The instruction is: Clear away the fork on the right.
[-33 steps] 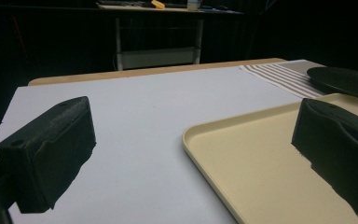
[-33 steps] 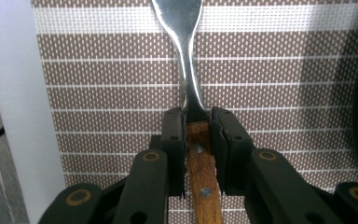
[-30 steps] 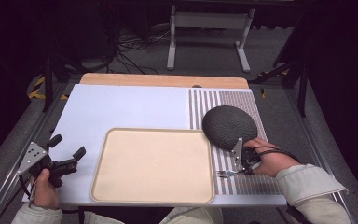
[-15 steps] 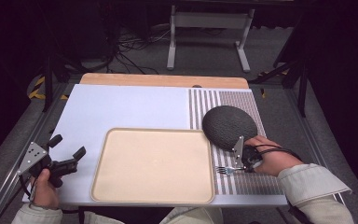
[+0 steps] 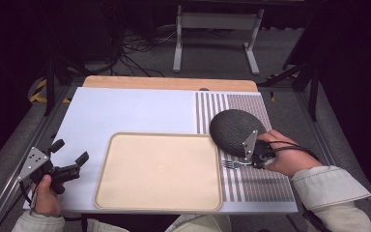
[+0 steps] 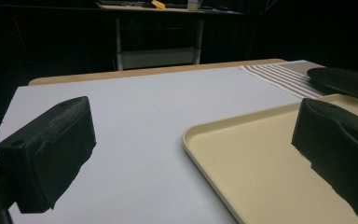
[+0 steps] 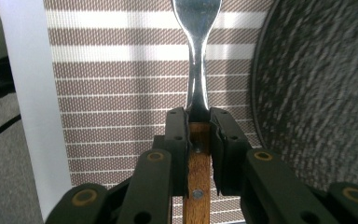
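My right gripper (image 5: 246, 163) is shut on the wooden handle (image 7: 198, 179) of a fork (image 5: 232, 164), low over the striped placemat (image 5: 251, 186). The fork's metal neck (image 7: 196, 70) points away from the jaws, toward the beige tray (image 5: 157, 171). A dark grey textured plate (image 5: 235, 128) lies just beyond the right hand, and its rim (image 7: 317, 93) is close beside the jaws. My left gripper (image 5: 69, 151) is held open over the white board, left of the tray. Its two pads (image 6: 51, 149) stand wide apart with nothing between them, facing the tray's corner (image 6: 261, 158).
The white board (image 5: 125, 111) covers most of the table, with a wooden strip (image 5: 169, 83) along its far edge. A cable trails from the right gripper over the hand. Metal frame legs (image 5: 215, 34) stand on the floor behind the table.
The right gripper and the fork it holds have shifted slightly away from the person. The left gripper has stayed in place, open.
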### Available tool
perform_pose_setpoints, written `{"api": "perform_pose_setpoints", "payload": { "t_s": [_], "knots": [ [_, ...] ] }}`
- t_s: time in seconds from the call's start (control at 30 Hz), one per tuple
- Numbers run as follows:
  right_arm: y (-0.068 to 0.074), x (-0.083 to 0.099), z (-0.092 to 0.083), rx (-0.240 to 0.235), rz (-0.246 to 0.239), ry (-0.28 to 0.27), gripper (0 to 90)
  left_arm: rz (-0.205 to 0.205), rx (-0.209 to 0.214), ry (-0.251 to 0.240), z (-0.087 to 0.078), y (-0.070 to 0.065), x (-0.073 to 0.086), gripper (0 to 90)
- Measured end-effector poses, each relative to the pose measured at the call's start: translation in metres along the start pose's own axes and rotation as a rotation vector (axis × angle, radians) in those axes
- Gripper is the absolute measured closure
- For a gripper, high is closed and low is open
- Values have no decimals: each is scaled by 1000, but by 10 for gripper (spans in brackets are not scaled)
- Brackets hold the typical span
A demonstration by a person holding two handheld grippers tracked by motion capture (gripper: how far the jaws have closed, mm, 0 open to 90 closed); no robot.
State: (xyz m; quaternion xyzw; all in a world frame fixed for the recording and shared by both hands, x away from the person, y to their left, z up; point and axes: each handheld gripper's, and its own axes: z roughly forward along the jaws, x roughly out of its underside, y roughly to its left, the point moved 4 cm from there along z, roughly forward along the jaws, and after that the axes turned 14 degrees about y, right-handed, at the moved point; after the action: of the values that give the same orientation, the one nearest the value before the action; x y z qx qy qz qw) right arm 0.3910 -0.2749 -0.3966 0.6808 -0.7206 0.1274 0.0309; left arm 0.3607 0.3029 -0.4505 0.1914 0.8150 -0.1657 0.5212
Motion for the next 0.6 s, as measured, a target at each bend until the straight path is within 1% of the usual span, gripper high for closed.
{"api": "perform_pose_setpoints", "payload": {
  "t_s": [0.17, 0.23, 0.3, 0.4, 0.47, 0.5, 0.53, 0.57, 0.6],
  "knots": [
    [-2, -3, -11, 17, 37, -22, 779, 0, -1, 1, 0, 0, 0, 0],
    [-2, -5, -15, 15, 61, -30, 779, 0, -1, 1, 0, 0, 0, 0],
    [-3, -6, -16, 18, 58, -34, 780, 1, -1, 1, 0, 0, 0, 0],
    [-5, -12, -22, 28, 83, -48, 779, 0, -1, 0, 0, 0, 0, 0],
    [-5, -17, -26, 28, 109, -71, 779, 0, -1, 0, 0, 0, 0, 0],
    [-6, -20, -28, 35, 117, -79, 779, 0, -1, 0, 0, 0, 0, 0],
    [-6, -22, -31, 34, 134, -86, 780, 0, -1, 0, 0, 0, 0, 0],
    [-6, -22, -31, 34, 134, -86, 780, 1, 0, 0, 0, 0, 0, 0],
    [-6, -25, -33, 31, 146, -92, 780, 1, 0, -1, 0, 0, 0, 0]
  ]
}}
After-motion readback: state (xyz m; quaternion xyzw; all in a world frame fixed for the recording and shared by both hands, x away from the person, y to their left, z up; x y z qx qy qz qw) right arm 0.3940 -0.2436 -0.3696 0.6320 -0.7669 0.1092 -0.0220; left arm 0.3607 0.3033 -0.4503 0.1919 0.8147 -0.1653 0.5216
